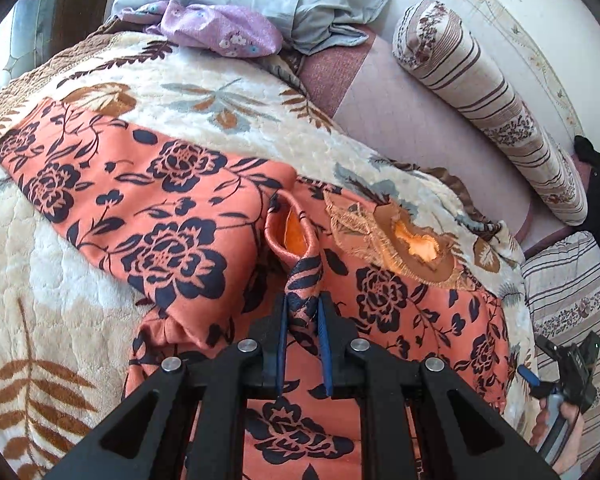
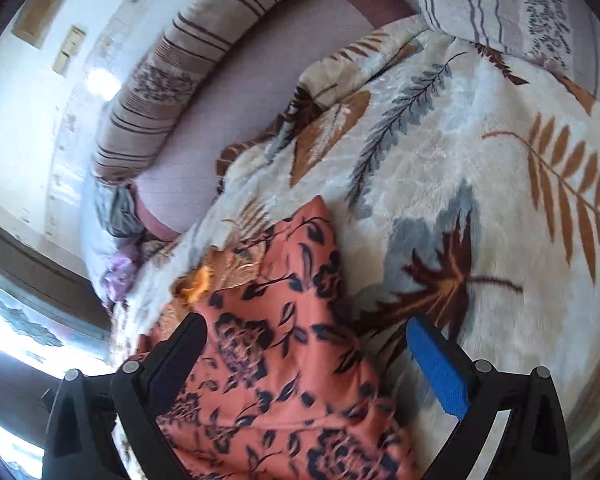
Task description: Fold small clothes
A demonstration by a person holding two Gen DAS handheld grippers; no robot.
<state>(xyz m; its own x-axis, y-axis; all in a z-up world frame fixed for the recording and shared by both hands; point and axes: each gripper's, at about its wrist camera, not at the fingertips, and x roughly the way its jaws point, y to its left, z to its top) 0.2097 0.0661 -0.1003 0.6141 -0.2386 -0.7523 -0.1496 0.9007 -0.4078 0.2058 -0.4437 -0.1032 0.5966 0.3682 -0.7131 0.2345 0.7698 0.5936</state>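
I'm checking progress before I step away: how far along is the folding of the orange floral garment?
Partly done: one part of the orange floral garment already lies folded across the blanket. In hand: the left gripper pinches a sleeve cuff. The right gripper hangs open above the cloth. Left: laying that sleeve down and the final folds.

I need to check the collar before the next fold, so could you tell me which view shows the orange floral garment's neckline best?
The left wrist view: the neckline lies sharp and open on the orange floral garment. The right wrist view shows it blurred and edge-on.
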